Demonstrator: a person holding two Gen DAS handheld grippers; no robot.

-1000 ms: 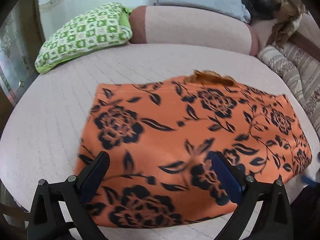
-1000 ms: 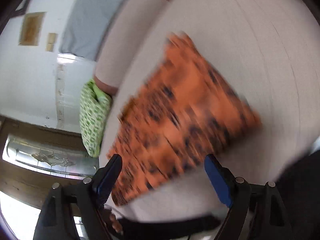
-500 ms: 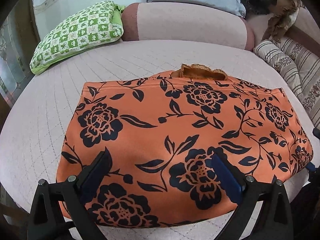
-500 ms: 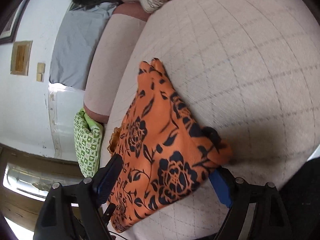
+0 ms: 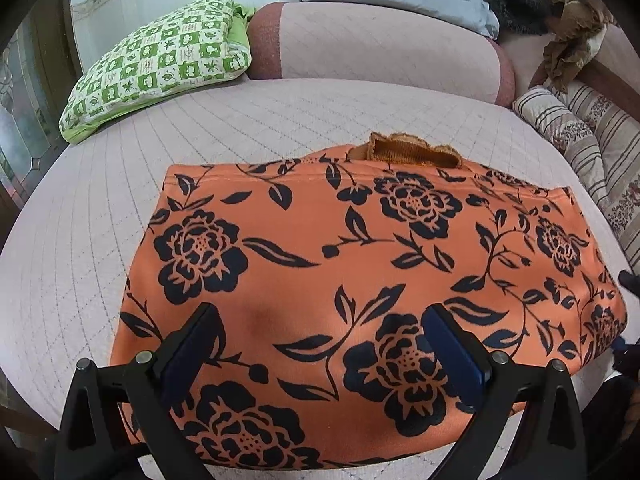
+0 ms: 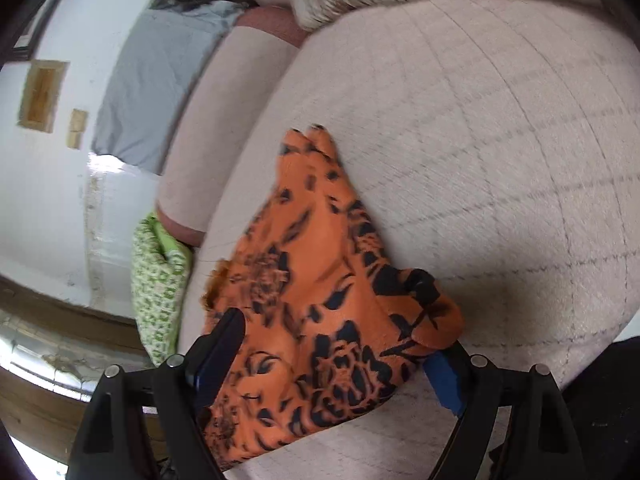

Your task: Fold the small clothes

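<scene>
Since a second ago, the right wrist view has swung so that the orange floral garment reads more clearly, though still slightly soft, with its near corner now bunched over the right-hand finger; in the left wrist view the garment has drawn closer and fills more of the lower frame.

Only the left wrist view shows the whole garment lying flat on the pale quilted bed cover, a ribbed orange band peeking out at its far edge around 12 o'clock. It also shows the green checked pillow at 10 o'clock, a pink bolster at 12 o'clock and a striped blanket at 2 o'clock. From the right wrist camera, the garment is seen edge-on along its short side, running from 6 o'clock toward the centre, with bare bed cover from 1 to 4 o'clock and a grey pillow at 10 o'clock.

The left gripper has its jaws spread wide above the near part of the garment, gripping nothing; whether the fingertips touch the cloth cannot be told. The right gripper is also spread wide at the garment's near corner: cloth lies between the fingers and drapes over the blue pad at 5 o'clock, but the pads do not pinch it.
</scene>
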